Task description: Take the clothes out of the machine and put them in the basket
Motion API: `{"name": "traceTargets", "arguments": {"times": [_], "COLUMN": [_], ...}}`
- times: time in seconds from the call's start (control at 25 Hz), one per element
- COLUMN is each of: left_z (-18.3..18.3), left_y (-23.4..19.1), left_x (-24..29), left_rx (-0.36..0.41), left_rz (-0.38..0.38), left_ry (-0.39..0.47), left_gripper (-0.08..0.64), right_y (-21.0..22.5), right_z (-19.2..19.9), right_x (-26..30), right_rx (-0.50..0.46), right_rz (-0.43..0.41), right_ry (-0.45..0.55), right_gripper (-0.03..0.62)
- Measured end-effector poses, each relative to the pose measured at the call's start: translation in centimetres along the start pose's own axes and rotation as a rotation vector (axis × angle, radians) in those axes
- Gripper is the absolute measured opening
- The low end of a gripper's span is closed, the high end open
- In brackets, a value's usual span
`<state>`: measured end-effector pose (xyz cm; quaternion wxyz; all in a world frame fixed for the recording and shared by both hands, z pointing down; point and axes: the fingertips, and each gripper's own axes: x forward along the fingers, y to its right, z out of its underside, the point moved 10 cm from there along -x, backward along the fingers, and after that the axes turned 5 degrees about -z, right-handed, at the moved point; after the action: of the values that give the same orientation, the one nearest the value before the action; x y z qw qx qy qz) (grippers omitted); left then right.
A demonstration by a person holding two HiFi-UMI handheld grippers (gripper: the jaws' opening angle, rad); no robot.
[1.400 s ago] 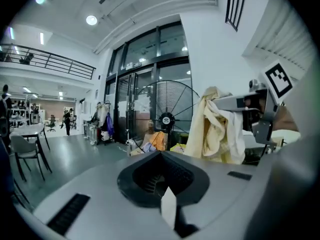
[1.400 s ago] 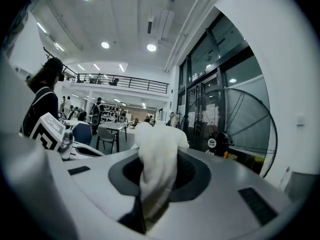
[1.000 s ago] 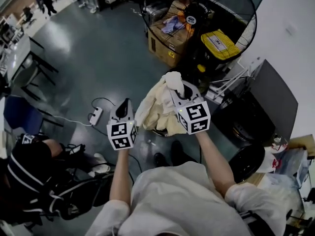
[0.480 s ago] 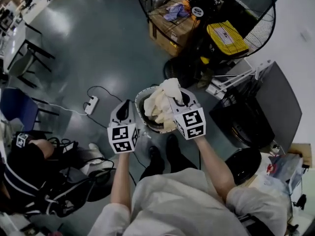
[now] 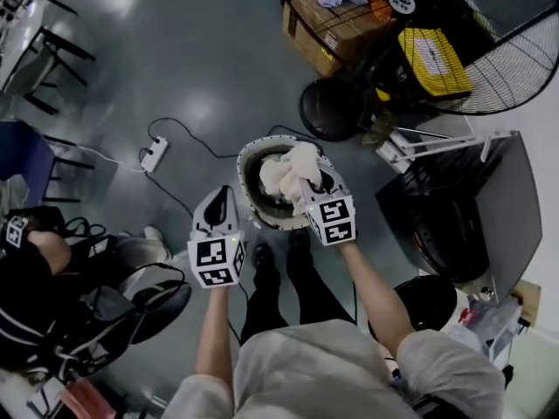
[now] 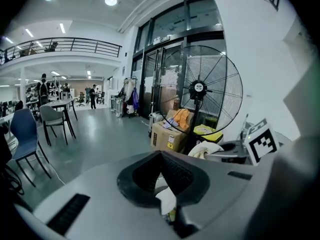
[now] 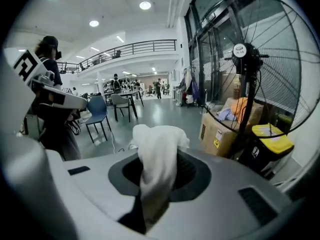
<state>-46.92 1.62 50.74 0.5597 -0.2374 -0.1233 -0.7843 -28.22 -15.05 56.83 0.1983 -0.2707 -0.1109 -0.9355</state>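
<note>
Right hand-held gripper point(image 7: 157, 183): pinching a cream cloth point(image 7: 159, 139). The fabric bunches above the jaws and trails down between them.
Cream cloth: it hangs over the mouth of the round basket point(image 5: 244, 182), with its lower folds inside the rim. Whether they rest on the pale laundry there, I cannot tell.
Left hand-held gripper point(image 5: 220, 201): jaws pressed together, carrying nothing I can name. A pale scrap shows low in the gap, too small to identify. This gripper sits just beside the basket's near-left rim.
Basket: it stands on the floor just ahead of the person's feet, with a power strip point(image 5: 154, 154) and its cable near.
Step in hand: probably the drop into the basket.
Doing it well: bring the right hand-held gripper lower over the centre, so the bulk is below the rim before the jaws part. Then lift straight up.
Watch for: a fold draping over the rim, or fabric snagging on the pads.
</note>
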Motion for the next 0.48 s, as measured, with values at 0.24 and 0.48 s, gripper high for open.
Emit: {"name": "traceTargets", "arguments": {"times": [0.24,0.48], "left_z": [2.4,3.3], "left_y": [-1.0,-1.9], "left_x": [2.2,3.3], "left_rx": [-0.032,-0.045], "left_rz": [-0.038,-0.055], "left_ry": [-0.022,-0.020], "left_gripper": [0.017,0.017], "right_y": [1.1,1.3], "right_z": [5.3,9.7], "right_x": [5.4,10.3], "right_rx": [0.043,0.062], "right_rz": [-0.008,-0.024], "right_ry": [-0.067,-0.186], "right_gripper": [0.098,0.103]}}
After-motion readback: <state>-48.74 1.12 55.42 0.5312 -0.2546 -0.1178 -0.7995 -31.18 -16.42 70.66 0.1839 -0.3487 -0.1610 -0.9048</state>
